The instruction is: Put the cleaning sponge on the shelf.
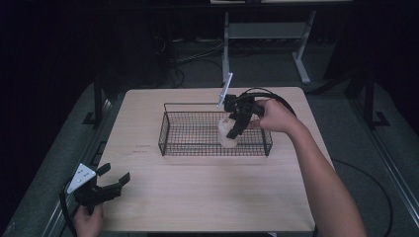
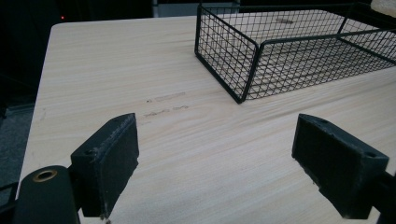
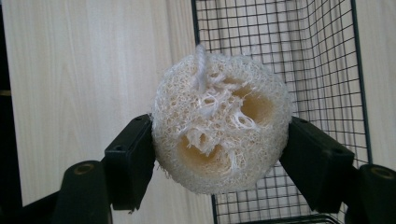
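Now loofah (image 3: pixel 219 123) in right gripper (image 3: pixel 219 154)

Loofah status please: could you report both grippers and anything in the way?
Right gripper shut on loofah, over wire basket. Left gripper open, over bare table. Nothing in the way.

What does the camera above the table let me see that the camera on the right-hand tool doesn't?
High view alone: the person's left gripper, fingers apart with nothing between them, at the table's near left corner, the right hand, and the floor beyond.

Right gripper view alone: the loofah sponge's open pores and looped string, with both fingers pressing its sides.

Both: the loofah sponge in the right gripper, the wire basket and the wooden table.
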`<action>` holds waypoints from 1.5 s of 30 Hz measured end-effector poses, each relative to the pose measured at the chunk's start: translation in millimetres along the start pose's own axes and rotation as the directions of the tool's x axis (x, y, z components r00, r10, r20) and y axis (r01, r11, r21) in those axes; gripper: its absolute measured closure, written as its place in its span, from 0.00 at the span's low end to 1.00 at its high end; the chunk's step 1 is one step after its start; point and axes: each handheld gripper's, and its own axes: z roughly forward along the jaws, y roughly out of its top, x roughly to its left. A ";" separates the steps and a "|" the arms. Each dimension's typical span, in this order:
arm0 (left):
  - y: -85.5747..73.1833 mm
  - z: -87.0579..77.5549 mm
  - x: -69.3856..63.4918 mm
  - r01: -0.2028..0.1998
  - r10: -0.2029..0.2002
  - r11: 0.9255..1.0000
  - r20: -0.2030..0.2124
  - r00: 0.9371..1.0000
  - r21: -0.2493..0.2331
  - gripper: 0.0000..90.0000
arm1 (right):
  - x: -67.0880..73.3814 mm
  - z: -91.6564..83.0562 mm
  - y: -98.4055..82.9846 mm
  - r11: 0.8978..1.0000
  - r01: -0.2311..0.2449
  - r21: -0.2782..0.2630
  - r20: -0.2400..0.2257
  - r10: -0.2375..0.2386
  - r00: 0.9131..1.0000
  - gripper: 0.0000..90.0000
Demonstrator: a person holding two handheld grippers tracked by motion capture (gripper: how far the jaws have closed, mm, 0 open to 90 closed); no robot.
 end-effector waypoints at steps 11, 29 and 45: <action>-0.2 -0.8 1.6 0.006 -0.006 1.000 -0.001 1.000 -0.006 0.15 | -26.7 -1.4 11.9 0.999 -0.046 0.018 0.013 0.046 0.999 0.32; -0.4 -2.2 2.9 0.013 -0.014 1.000 -0.004 1.000 -0.011 0.15 | -50.4 24.1 11.3 0.996 -0.090 0.029 0.005 0.090 0.996 0.32; -0.5 -4.3 3.6 0.011 -0.011 1.000 -0.010 1.000 -0.014 0.16 | -62.9 50.1 4.2 0.992 -0.121 0.034 -0.016 0.121 0.992 0.32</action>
